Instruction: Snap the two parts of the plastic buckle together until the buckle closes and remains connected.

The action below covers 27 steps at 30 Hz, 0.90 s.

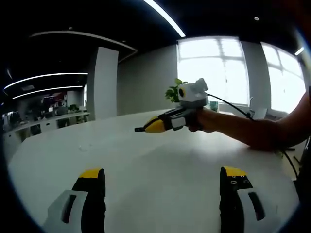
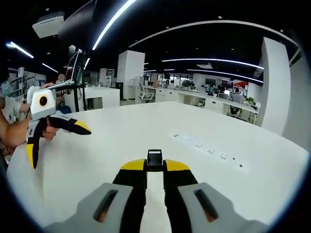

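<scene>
Only one black buckle part point(image 2: 154, 159) can be made out: in the right gripper view it sits pinched between the yellow tips of the right gripper point(image 2: 155, 165), whose jaws are closed tight on it, with its small rectangular frame poking up just beyond the tips. In the left gripper view the same gripper point(image 1: 146, 128) comes in from the right, held in a person's hand point(image 1: 206, 120) above the table, and a thin black sliver juts from its closed yellow tips; its shape is too small to read there. Whether that piece is one half or a joined buckle cannot be told.

The left gripper point(image 1: 162, 180) has its jaws spread wide apart with nothing between them and bare tabletop beyond. It also appears at the left edge of the right gripper view point(image 2: 58, 141), jaws splayed open, held by a hand point(image 2: 17, 133).

Both grippers hang over a large white rounded table point(image 1: 146, 160) with a smooth, plain surface; a row of small dark marks point(image 2: 204, 144) runs across it in the right gripper view, too faint to identify. Around it lies an open office: white pillars point(image 2: 130, 74), long ceiling light strips point(image 2: 214, 60), rows of desks point(image 2: 214, 99), bright windows point(image 1: 214, 70) and a green potted plant point(image 1: 173, 92) behind the right gripper. A black cable point(image 1: 233, 108) trails along the forearm, which is cut off by the frame.
</scene>
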### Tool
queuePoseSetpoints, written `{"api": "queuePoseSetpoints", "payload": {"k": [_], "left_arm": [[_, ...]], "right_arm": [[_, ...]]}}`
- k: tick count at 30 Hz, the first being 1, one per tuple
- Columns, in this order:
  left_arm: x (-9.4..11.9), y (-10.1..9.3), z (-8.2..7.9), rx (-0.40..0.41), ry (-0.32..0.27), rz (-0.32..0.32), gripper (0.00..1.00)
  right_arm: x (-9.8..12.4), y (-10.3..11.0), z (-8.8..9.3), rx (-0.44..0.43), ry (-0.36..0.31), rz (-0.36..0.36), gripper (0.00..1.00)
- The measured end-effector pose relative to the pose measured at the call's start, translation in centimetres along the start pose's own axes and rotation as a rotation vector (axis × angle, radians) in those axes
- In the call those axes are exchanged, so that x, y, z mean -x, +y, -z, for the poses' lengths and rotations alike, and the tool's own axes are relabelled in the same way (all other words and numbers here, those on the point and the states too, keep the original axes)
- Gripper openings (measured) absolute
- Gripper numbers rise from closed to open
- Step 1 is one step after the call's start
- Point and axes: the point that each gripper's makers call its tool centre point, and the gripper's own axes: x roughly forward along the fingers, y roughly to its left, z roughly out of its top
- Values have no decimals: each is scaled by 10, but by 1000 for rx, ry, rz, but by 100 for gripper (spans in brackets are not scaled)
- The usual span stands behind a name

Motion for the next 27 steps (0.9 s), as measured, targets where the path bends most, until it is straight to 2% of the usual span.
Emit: {"api": "queuePoseSetpoints", "payload": {"k": [19,27], "left_arm": [[-1,-1,3,3,9,7,99],[-1,-2,3,3,11,10,99]], "right_arm": [[-15,-11,-2,3,2,11,10],[-24,-12,1,15,24,3,10]]}}
